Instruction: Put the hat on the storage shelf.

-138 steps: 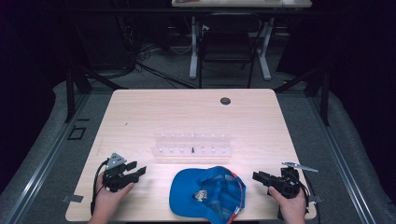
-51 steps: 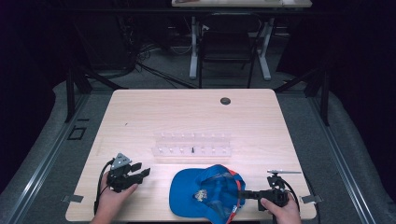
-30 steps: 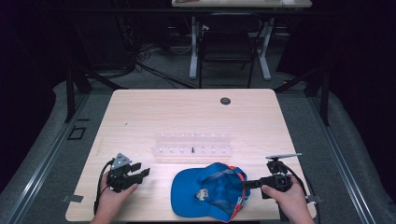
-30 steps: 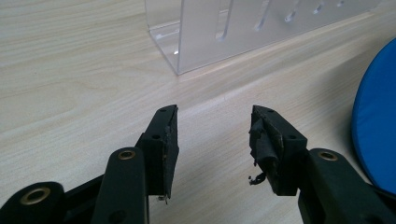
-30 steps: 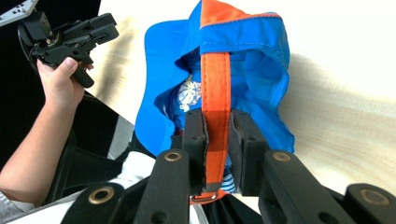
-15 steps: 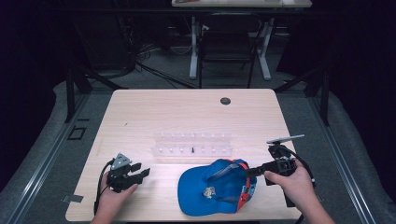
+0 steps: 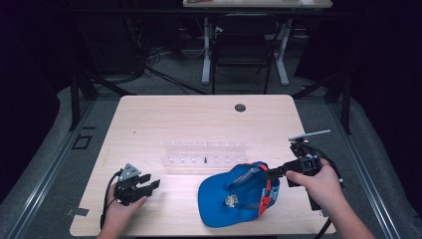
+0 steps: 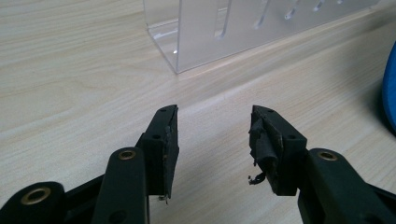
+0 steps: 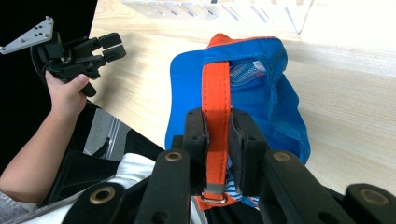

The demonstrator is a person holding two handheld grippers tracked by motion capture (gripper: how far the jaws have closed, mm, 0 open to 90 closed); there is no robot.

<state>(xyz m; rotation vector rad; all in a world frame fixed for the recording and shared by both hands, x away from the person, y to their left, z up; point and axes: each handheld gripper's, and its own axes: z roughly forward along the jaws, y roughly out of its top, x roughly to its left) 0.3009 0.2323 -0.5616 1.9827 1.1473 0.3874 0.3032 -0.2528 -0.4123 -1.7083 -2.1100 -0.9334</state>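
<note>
The bench [image 7: 164,119] carries two items near its front edge. The clear rack [image 7: 204,154] stands at the centre, long side parallel to the front edge, slots upward, presumably ready to receive or hold something.

The cap [image 7: 234,194] lies between the rack and the front edge, right of centre, underside up. Its brim rests on the bench; its rear is raised off the surface. This posture follows from the grip: the right gripper [image 7: 271,174] holds the cap at one point only, so the rest hangs and drags.

The right gripper's jaws are pinched on the orange strap [image 9: 215,116] at the back of the cap, with the metal buckle [image 9: 214,191] just below the pads. The strap gives a thin, firm hold, likely chosen over the soft crown.

The left gripper [image 7: 144,185] sits near the front left corner, well apart from the cap. Its jaws are spread with nothing between them, apparently waiting.
</note>
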